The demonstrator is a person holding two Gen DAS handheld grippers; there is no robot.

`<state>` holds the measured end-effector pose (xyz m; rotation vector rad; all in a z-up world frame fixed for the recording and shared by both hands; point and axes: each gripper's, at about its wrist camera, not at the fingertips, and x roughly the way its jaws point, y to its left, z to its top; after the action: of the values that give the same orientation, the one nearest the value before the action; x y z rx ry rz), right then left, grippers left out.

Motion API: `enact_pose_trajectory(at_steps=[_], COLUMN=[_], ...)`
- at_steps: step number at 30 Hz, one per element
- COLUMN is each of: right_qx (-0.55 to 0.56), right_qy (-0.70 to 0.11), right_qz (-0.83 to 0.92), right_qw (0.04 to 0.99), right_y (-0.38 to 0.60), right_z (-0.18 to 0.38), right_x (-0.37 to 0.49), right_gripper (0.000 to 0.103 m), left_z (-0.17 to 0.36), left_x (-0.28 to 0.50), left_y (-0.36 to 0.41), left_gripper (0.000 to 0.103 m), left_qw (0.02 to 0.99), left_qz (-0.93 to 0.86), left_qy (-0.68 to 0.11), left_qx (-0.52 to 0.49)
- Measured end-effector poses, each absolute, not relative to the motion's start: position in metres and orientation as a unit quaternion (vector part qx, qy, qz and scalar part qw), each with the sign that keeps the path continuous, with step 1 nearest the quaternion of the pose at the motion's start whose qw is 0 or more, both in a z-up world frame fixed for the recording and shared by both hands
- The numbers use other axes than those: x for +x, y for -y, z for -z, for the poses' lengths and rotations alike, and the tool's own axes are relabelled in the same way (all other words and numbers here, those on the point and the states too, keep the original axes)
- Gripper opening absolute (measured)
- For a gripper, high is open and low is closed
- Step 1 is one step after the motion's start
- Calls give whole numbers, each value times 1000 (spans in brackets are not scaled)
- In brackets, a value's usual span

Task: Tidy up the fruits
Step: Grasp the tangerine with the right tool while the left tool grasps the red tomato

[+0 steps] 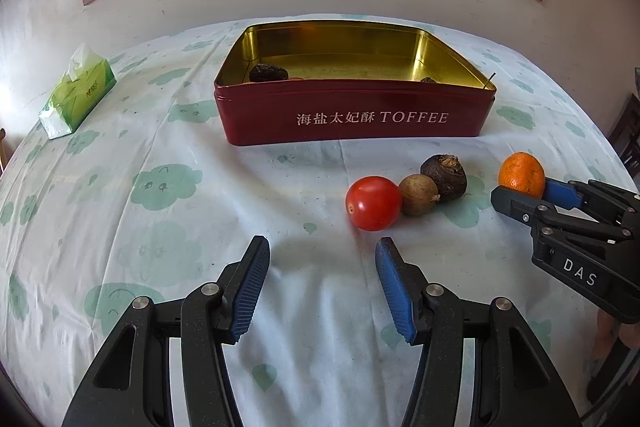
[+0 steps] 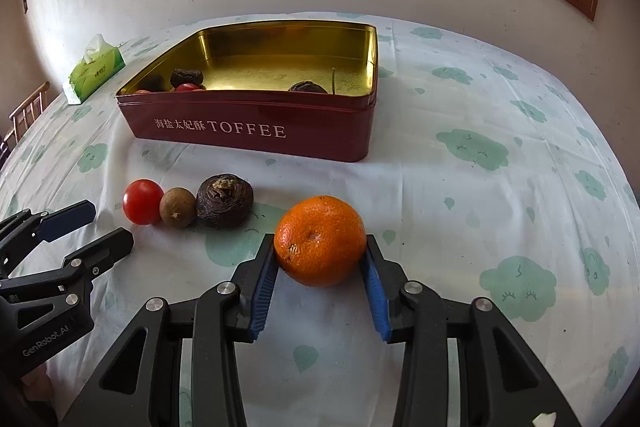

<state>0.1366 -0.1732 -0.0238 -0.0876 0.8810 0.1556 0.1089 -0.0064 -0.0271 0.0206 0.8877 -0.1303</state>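
Here the right gripper (image 2: 320, 259) has its fingers clamped on the orange (image 2: 320, 239), one blue ribbed pad on each flank, and the fruit rests on the worktop (image 2: 460, 211) in front of the red tin (image 2: 256, 131). I judge the orange as light and a little soft: the dimpled peel gives good friction against the ribbed pads, but too much pressure would bruise it. The hold across the widest part, as now, seems to me the safest, because a round thing slips out when it is taken too high or too low.

The left gripper (image 1: 320, 267) has its fingers apart, with nothing between them, near the tomato (image 1: 373, 203). The tomato is smooth, glossy and thin-skinned, so I would take it gently. Beside it lie a small tan round fruit (image 1: 418, 195), matte, and a dark wrinkled fruit (image 1: 444, 175) with a rough crown. The three touch in a row.

The tin is stiff metal, gold inside, and already holds some dark fruits. The cloth looks thin and creased.
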Motion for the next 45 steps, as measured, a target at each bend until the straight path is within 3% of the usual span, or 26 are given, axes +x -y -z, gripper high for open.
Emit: enact_pose_trajectory(at_steps=[28, 38, 45], right_qx=[-34, -34, -35], right_qy=[-429, -429, -429], right_qz=[-62, -61, -61], right_qw=[901, 901, 901], right_y=[186, 186, 186], right_z=[24, 24, 24], right_x=[141, 141, 140], right_gripper=[38, 39, 39], left_z=[30, 28, 28], left_x=[137, 134, 134], left_y=[12, 21, 20], left_gripper=[56, 33, 32], left_qw=[898, 901, 901], left_qz=[72, 82, 81], left_qy=[-433, -427, -426], left_qx=[-14, 3, 1])
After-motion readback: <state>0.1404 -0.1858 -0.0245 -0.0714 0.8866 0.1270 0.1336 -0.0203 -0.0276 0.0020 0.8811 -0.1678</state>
